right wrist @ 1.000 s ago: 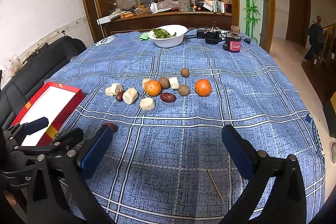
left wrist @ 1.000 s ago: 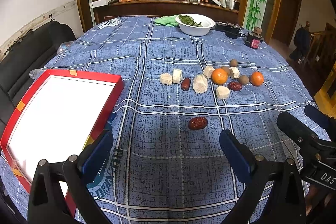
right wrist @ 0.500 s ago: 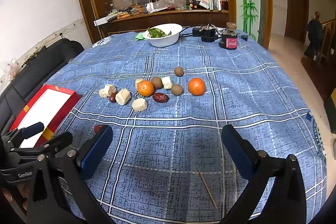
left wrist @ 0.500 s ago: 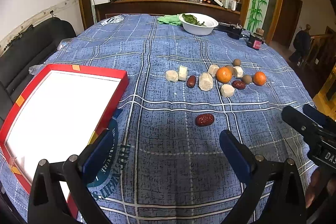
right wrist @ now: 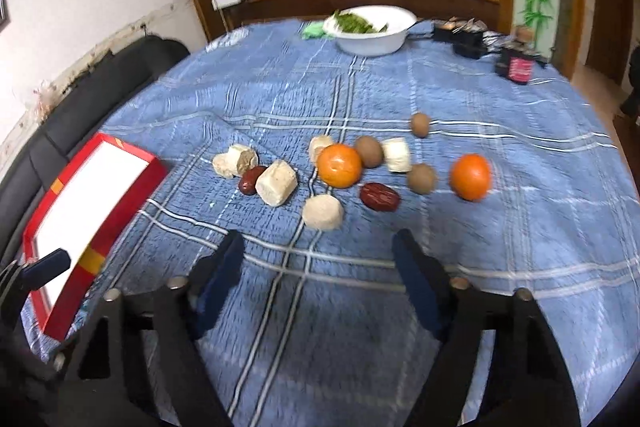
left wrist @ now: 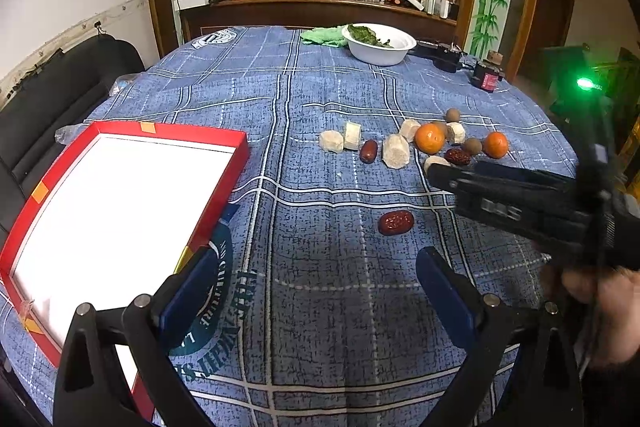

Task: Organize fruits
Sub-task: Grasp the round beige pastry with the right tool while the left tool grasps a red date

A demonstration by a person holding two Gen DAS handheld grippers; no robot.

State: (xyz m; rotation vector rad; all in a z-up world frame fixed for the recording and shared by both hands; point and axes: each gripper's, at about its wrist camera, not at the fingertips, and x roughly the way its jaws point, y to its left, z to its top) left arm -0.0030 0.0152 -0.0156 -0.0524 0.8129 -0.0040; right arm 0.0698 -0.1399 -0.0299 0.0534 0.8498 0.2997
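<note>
- The left gripper (left wrist: 312,275) hangs above the near part of the table (left wrist: 320,87), its jaws wide apart with nothing between them.
- The right gripper (right wrist: 318,247) points at the fruits; its jaws are closing, at a middle width, and only blue cloth shows between them.
- In the left wrist view the right gripper reaches in from the right edge of the table, and a hand (left wrist: 600,303) holds it from below.
- 1 red date (left wrist: 396,222) lies alone near the middle of the table, just in front of the left gripper.
- The other fruits lie in a group toward the right edge: 2 oranges, (right wrist: 339,165) and (right wrist: 470,176), 2 more red dates, 3 small brown round fruits and several pale cut pieces.
- 1 pale round piece (right wrist: 322,211) is the nearest to the right gripper, but apart from its fingers.
- A red box (left wrist: 120,203) with a white inside sits at the left edge of the table.
- A white bowl (left wrist: 380,45) with green leaves stands at the far edge.
</note>
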